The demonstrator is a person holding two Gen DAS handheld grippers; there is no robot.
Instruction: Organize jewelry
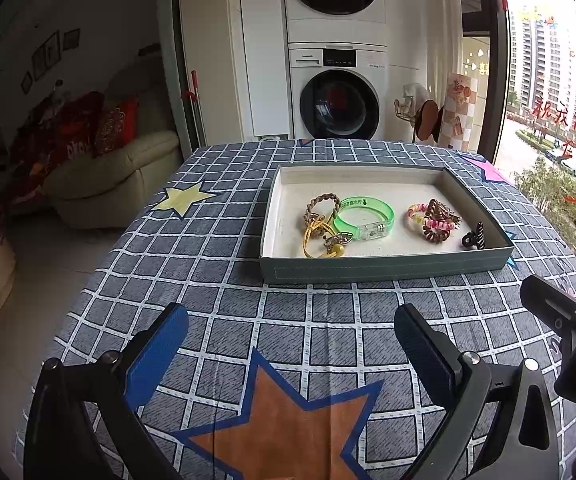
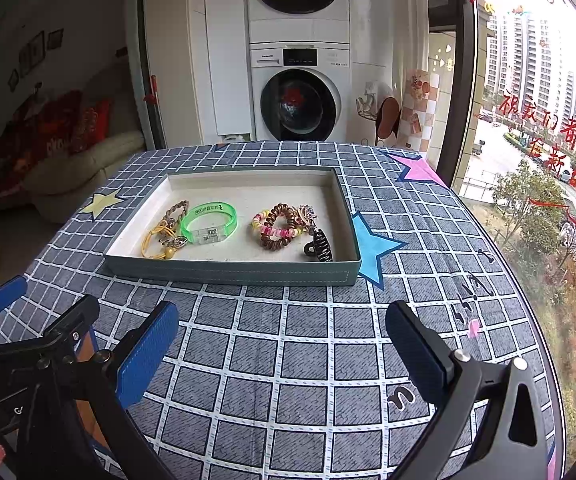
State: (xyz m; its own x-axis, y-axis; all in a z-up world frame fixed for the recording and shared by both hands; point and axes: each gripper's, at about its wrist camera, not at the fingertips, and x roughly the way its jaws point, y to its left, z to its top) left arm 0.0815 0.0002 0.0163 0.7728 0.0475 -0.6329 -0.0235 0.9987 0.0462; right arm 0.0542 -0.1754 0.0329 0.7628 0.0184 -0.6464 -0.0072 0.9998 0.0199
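A shallow grey-green tray (image 1: 384,270) (image 2: 231,271) sits on the checked tablecloth. Inside lie a green translucent bracelet (image 1: 364,216) (image 2: 209,222), a braided and yellow cord bracelet bunch (image 1: 322,226) (image 2: 165,232), pink and brown spiral hair ties (image 1: 434,218) (image 2: 277,226) and a black claw clip (image 1: 474,237) (image 2: 320,246). My left gripper (image 1: 292,344) is open and empty, above the cloth in front of the tray. My right gripper (image 2: 281,338) is open and empty, also in front of the tray. The left gripper also shows in the right wrist view (image 2: 5,296).
The table (image 1: 215,272) carries a blue grid cloth with coloured stars. Stacked washing machines (image 1: 338,92) stand behind it, a cream sofa (image 1: 115,176) at the left, and a large window (image 2: 548,140) along the right table edge.
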